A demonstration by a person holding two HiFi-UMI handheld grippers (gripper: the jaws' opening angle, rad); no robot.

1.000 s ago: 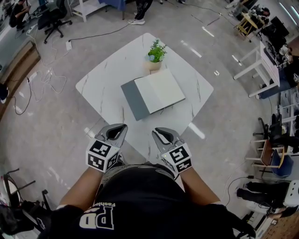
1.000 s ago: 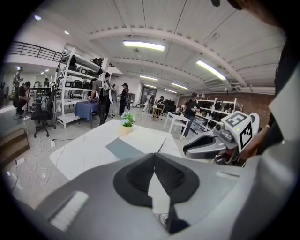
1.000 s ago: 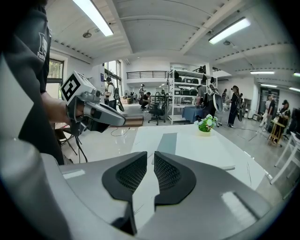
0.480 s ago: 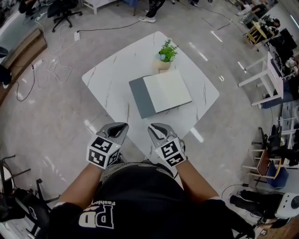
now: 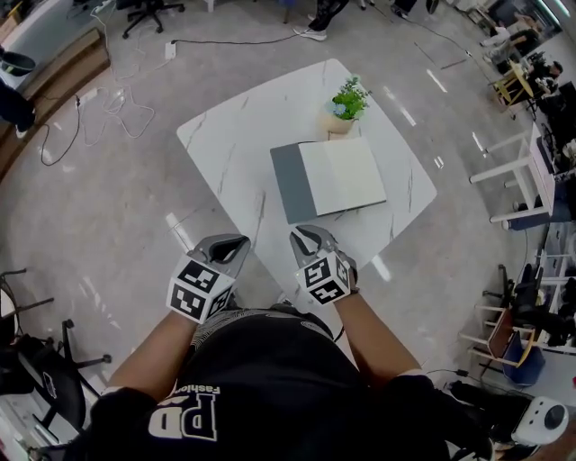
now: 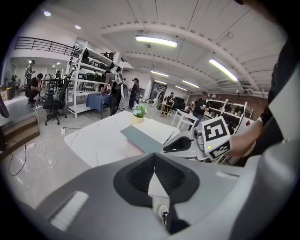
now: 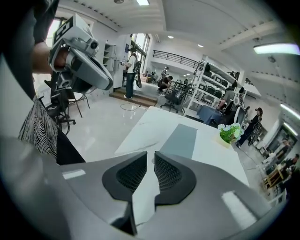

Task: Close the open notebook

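Head view, looking steeply down on a square white marble-look table (image 5: 229, 149), set corner-on to the person. The notebook (image 5: 328, 178) lies open and flat on the table's far-right half: grey cover to the left, cream pages to the right. A small potted plant (image 5: 345, 103) stands on the table just beyond the notebook's far edge.

Both grippers hang at the table's near corner, well short of the notebook. The left gripper (image 5: 232, 243) sits just off the table's near-left edge, over the floor (image 5: 108, 225); its own view shows the jaw pads meeting at the tips, with nothing held. The right gripper (image 5: 300, 236) sits over the table's near corner; its own view shows the pads parted by a narrow slit, through which only table surface is seen – nothing held.

Around the table the floor is pale, glossy and faintly veined. Loose cables (image 5: 108, 103) trail across it beyond the table's left corner, and an office chair (image 5: 144, 9) stands past them. White desks (image 5: 517, 167) stand off the table's right corner.

Left gripper view – white shelving racks (image 6: 91, 70) beyond the table, with several people standing near them, under a white ceiling with strip lights (image 6: 156, 41).
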